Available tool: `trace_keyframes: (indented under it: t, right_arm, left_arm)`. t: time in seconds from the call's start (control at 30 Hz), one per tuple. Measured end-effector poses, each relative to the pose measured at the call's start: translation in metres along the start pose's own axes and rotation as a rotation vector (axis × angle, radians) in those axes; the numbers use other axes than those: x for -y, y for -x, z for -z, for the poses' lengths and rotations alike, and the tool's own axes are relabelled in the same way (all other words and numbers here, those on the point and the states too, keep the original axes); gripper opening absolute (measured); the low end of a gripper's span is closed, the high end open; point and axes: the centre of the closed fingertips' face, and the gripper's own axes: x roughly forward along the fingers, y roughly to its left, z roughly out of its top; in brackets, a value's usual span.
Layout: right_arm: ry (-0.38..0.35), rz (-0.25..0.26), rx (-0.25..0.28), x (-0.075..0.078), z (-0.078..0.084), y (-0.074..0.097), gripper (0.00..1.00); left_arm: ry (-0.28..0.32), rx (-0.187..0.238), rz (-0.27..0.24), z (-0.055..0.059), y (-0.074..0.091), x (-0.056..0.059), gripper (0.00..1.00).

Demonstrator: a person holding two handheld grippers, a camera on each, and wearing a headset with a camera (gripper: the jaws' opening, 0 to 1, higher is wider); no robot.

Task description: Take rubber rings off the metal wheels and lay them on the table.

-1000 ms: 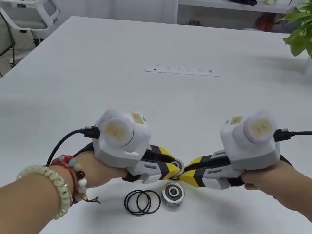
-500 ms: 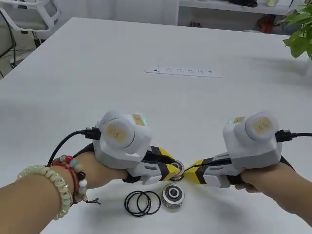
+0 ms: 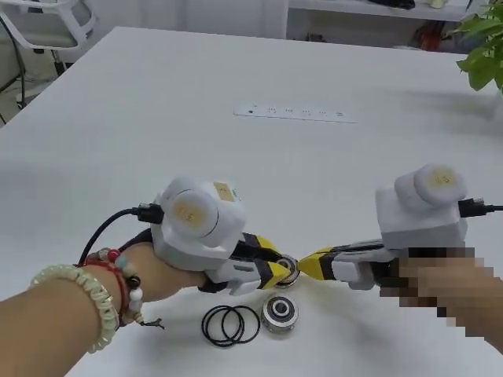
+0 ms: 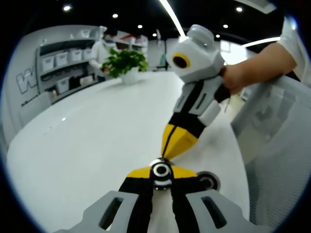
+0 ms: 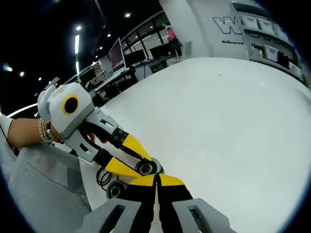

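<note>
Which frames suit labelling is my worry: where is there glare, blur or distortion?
Head view: soft even light, rubber rings sharp. Left gripper view: fisheye bends the table, ceiling strip light glares, metal wheel between the jaws soft. Right gripper view: same bending, dark ceiling.

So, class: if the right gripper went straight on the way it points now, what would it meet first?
The metal wheel clamped in the left gripper. The right gripper, jaws shut, points at it from close by; whether the tips touch it yet is unclear.
</note>
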Motion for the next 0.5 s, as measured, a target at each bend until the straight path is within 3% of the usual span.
trace_keyframes:
  t: [0.1, 0.5]
  right_arm:
    - [-0.029, -0.005, 0.009, -0.0014, -0.0010, 0.0003, 0.00]
    - [-0.019, -0.012, 0.018, -0.0071, -0.0024, -0.0005, 0.00]
  left_arm:
    - [-0.004, -0.005, -0.001, 0.0001, 0.0001, 0.0000, 0.13]
    - [-0.009, -0.009, -0.007, 0.0000, 0.0001, -0.0003, 0.13]
